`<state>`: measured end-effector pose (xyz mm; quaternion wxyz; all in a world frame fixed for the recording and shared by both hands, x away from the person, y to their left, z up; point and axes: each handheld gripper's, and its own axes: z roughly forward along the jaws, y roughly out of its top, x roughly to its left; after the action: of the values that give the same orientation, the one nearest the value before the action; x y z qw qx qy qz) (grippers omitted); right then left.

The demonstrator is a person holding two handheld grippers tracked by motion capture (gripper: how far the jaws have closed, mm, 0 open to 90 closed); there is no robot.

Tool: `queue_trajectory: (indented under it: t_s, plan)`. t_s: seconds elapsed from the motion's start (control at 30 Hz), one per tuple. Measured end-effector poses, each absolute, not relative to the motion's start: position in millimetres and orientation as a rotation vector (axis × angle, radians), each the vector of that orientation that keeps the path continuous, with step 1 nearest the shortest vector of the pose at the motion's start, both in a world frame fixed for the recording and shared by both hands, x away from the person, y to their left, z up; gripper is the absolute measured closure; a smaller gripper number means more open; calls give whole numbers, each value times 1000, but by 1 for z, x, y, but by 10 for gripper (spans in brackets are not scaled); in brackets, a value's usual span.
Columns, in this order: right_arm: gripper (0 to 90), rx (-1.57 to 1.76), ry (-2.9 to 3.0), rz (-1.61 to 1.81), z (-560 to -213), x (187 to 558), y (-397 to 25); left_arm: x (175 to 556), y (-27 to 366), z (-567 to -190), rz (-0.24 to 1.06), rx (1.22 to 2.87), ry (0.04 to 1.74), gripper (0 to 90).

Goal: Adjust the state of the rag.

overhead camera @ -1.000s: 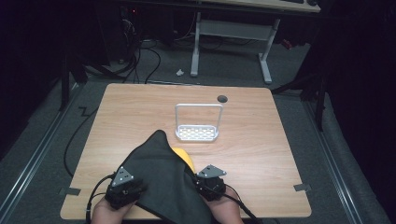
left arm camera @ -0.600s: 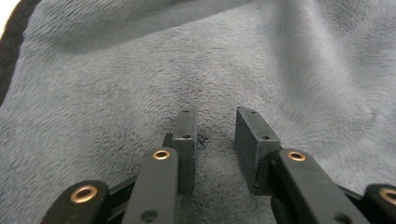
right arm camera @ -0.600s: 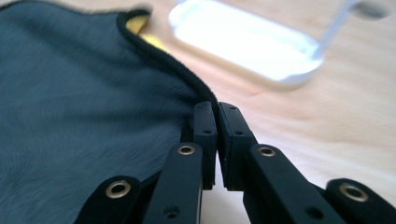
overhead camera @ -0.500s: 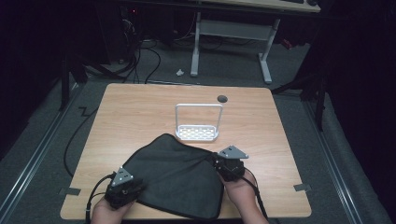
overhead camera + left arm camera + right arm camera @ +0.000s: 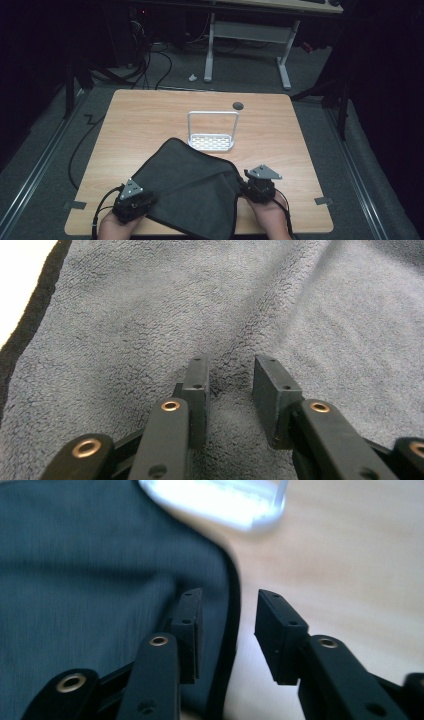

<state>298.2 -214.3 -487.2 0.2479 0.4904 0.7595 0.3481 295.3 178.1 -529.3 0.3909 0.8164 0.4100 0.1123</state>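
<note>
Dark grey towel [image 5: 192, 187] spread flat on worktop [image 5: 145, 120] near edge, left gripper [image 5: 229, 382] jaws parted over its nap, right gripper [image 5: 227, 625] jaws parted astride its right hem, white rack [image 5: 212, 131] just beyond

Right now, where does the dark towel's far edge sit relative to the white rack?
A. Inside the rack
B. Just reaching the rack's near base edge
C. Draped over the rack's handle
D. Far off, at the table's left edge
B: in the high view the dark towel ends at the near base edge of the white rack, whose upright handle stands bare.
</note>
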Motion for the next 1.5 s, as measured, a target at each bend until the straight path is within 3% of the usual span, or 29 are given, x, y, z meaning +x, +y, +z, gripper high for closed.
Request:
queue_trajectory:
  t_s: [0.17, 0.3, 0.4, 0.53, 0.6, 0.73, 0.83, 0.87, 1.07, 1.27, 1.33, 1.37, 1.5]
  plan:
    - [619, 1378, 2153, 872, -517, 282, -216, 295, 178, -529, 284, 2073, 1042, 678]
    - [852, 1356, 2169, 846, -520, 285, -219, 295, 178, -529, 285, 2069, 1046, 673]
    - [867, 1387, 2116, 817, -520, 299, -232, 295, 178, -530, 279, 2066, 1044, 653]
    - [865, 1435, 2039, 763, -521, 322, -255, 294, 175, -529, 255, 2072, 1029, 635]
    - [828, 1478, 2003, 730, -520, 342, -269, 292, 169, -529, 232, 2087, 989, 630]
    - [720, 1463, 1976, 749, -510, 342, -267, 290, 165, -526, 236, 2099, 959, 599]
    - [674, 1410, 2001, 832, -500, 321, -253, 292, 168, -523, 277, 2074, 956, 590]
    - [658, 1370, 2044, 899, -498, 297, -238, 296, 172, -522, 300, 2064, 965, 590]
    - [652, 1296, 2173, 912, -512, 256, -211, 316, 190, -527, 376, 2041, 1084, 598]
    - [720, 1333, 2192, 883, -525, 264, -219, 312, 183, -529, 405, 2092, 1087, 643]
    - [765, 1343, 2181, 886, -525, 269, -224, 306, 178, -527, 372, 2116, 1054, 644]
    - [851, 1384, 2154, 886, -525, 280, -235, 298, 171, -526, 328, 2138, 1006, 653]
    - [898, 1409, 2112, 841, -524, 299, -251, 287, 160, -526, 240, 2143, 944, 669]
